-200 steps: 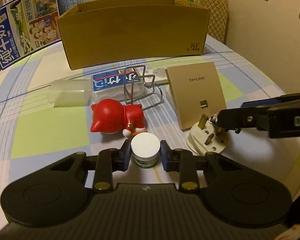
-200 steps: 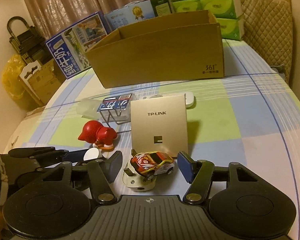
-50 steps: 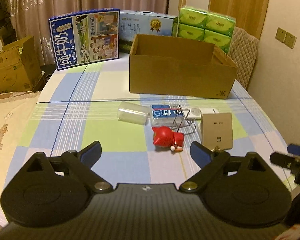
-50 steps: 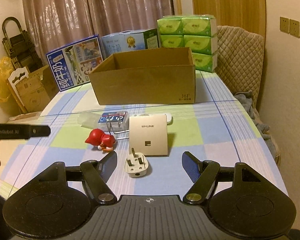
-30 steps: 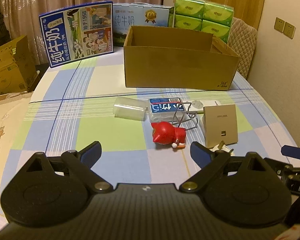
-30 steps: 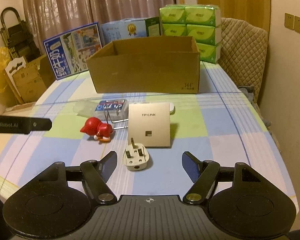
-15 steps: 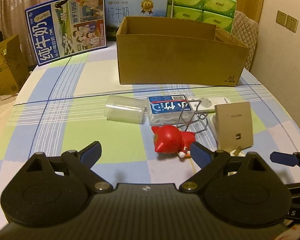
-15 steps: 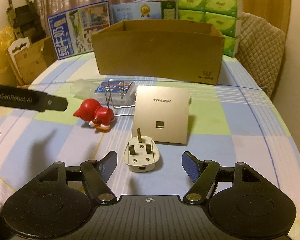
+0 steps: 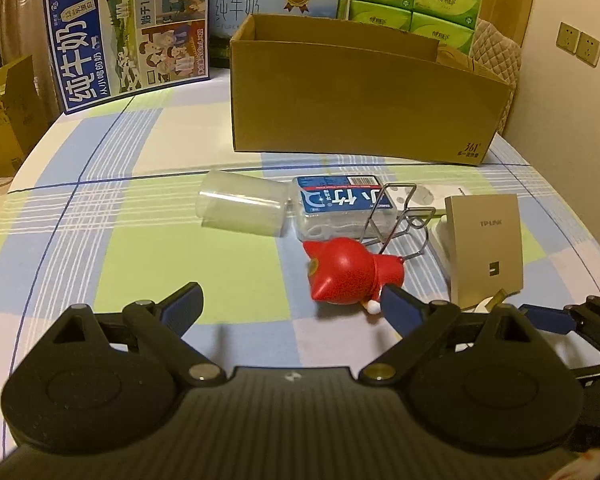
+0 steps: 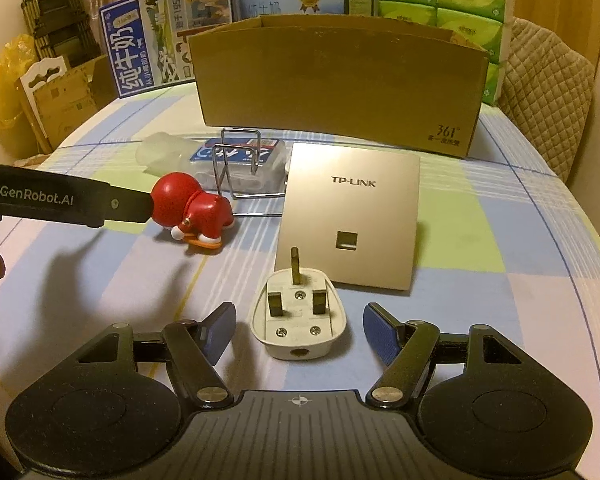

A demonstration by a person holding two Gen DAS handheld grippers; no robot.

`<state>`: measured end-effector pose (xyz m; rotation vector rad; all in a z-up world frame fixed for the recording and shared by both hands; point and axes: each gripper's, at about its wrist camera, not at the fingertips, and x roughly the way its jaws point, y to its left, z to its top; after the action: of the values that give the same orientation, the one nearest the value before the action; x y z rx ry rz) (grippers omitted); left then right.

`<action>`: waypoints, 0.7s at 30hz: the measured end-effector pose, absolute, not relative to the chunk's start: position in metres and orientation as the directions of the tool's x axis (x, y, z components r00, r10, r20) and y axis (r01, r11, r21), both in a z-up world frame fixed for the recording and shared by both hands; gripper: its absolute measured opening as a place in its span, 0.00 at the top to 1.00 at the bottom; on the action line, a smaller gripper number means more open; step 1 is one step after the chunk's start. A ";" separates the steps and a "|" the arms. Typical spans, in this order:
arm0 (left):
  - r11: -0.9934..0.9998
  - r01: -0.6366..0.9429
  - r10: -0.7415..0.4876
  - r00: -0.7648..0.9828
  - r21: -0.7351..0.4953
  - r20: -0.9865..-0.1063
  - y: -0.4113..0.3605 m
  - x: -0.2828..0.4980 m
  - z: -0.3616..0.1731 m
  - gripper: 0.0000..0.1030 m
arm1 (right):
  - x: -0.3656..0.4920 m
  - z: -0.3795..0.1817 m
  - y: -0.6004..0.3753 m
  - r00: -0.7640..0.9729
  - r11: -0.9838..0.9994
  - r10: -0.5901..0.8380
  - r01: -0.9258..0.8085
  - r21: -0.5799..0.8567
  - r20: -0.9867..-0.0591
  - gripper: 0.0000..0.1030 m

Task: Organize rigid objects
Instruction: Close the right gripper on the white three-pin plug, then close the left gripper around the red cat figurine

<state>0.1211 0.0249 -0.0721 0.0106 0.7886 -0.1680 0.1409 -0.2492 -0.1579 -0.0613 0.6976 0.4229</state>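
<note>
From the left wrist view, the left gripper [image 9: 290,306] stands with its jaws spread wide and nothing between the blue pads; it hangs low over the checked tablecloth [image 9: 100,240]. The red toy figure [image 9: 350,276] lies on its side just ahead of the right-hand pad, which overlaps its lower edge; whether they touch cannot be told. Behind the toy lie a clear plastic cup [image 9: 242,208] on its side, a clear floss-pick box with a blue label [image 9: 340,210] and a wire rack [image 9: 396,216], the three close together; to their right a gold TP-LINK panel [image 9: 486,244] rests flat, partly over a white flat item [image 9: 440,204]. The open cardboard box [image 9: 360,108] stands beyond them, well apart; milk cartons [image 9: 128,36] and green tissue packs [image 9: 416,4] stand behind it. The right gripper's tip [image 9: 548,318] enters low at the right edge.

From the right wrist view, the right gripper [image 10: 299,334] is open at a middling width; the white three-pin plug [image 10: 299,330] lies pins-up on the cloth between its pads, with a gap on each side, unheld. The gold panel sits just beyond the plug; the red toy lies to the left, where a finger of the left gripper [image 10: 72,202] reaches up to its head.
</note>
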 end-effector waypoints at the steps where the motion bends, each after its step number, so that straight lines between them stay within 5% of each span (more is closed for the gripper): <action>1: 0.987 0.153 -0.147 0.691 -0.054 -0.708 0.025 0.121 -0.073 0.10 | 0.141 -0.158 -0.248 0.686 0.912 0.357 -0.403 0.078 -0.634 0.34; 8: 0.987 0.154 -0.144 0.686 -0.052 -0.713 0.024 0.123 -0.076 0.10 | 0.143 -0.161 -0.244 0.695 0.914 0.342 -0.403 0.051 -0.632 0.54; 21: 0.974 0.224 -0.171 0.689 -0.017 -0.705 0.004 0.123 -0.079 0.10 | 0.134 -0.150 -0.264 0.736 0.946 0.287 -0.318 0.062 -0.613 0.56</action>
<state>0.1232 0.0039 -0.0789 0.0719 0.7808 -0.2212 0.1344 -0.2644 -0.1502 -0.0476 0.6650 0.3324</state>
